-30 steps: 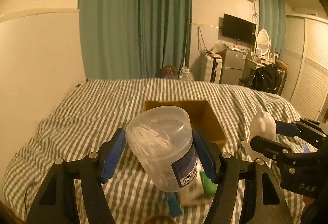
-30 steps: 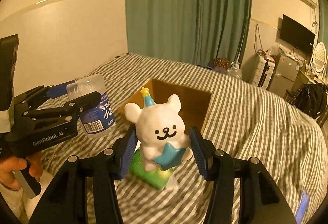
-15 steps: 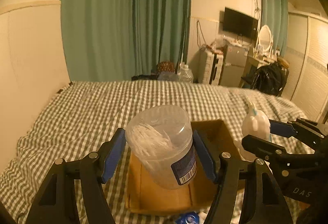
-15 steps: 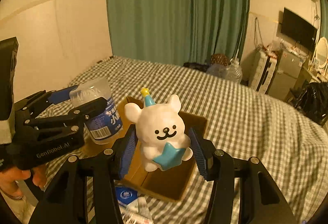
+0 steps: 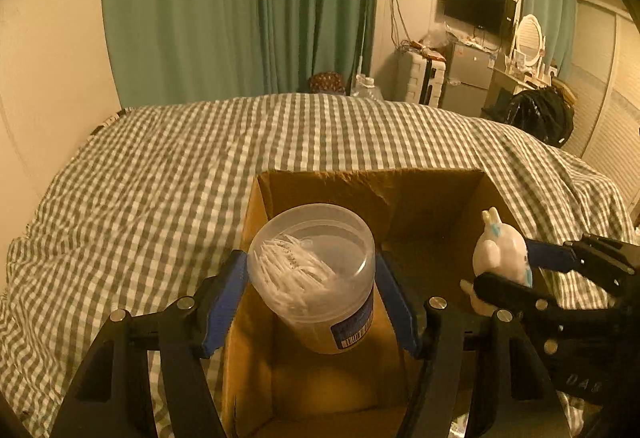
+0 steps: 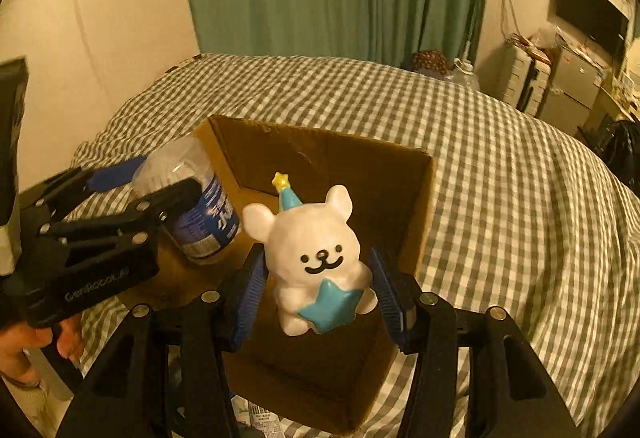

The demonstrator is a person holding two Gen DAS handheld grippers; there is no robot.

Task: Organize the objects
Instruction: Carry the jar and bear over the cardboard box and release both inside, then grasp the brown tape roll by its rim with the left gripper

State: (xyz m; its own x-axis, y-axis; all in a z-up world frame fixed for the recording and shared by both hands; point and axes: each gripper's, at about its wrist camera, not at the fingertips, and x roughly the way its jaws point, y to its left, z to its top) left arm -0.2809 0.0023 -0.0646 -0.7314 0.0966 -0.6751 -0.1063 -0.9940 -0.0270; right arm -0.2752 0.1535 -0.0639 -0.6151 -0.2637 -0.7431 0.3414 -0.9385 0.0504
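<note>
A: Count it off for me, left to right.

B: One left gripper [image 5: 312, 290], clamped on one clear plastic tub [image 5: 314, 274] of white cotton swabs. Its blue pads [image 5: 224, 302] press the tub's two sides. One hand [image 6: 36, 338] shows at 8 o'clock in the right wrist view, holding that gripper.

A: And further right?

B: One open cardboard box [image 5: 372, 185] on the green-and-white checked bedspread [image 5: 160, 189], then one right gripper [image 6: 320, 286], squeezed on one white bear figurine [image 6: 316, 258].

A: Any writing?

B: "GenRobot.AI" on the left gripper's body in the right wrist view. The tub carries a blue label [image 6: 212, 213] with white characters too blurred to read, plus a barcode [image 5: 354, 340]. In the left wrist view the other gripper's body shows letters like "DAS".

A: How do the things look?

B: The tub is tilted, lid toward the camera, hanging over the box's left half. The bear has a black smile, a blue cone hat tipped with a yellow star, and a blue star at its belly. It is upright over the box's right half, at 3 o'clock from the tub.

A: Touching the box floor?

B: Cannot tell.
</note>
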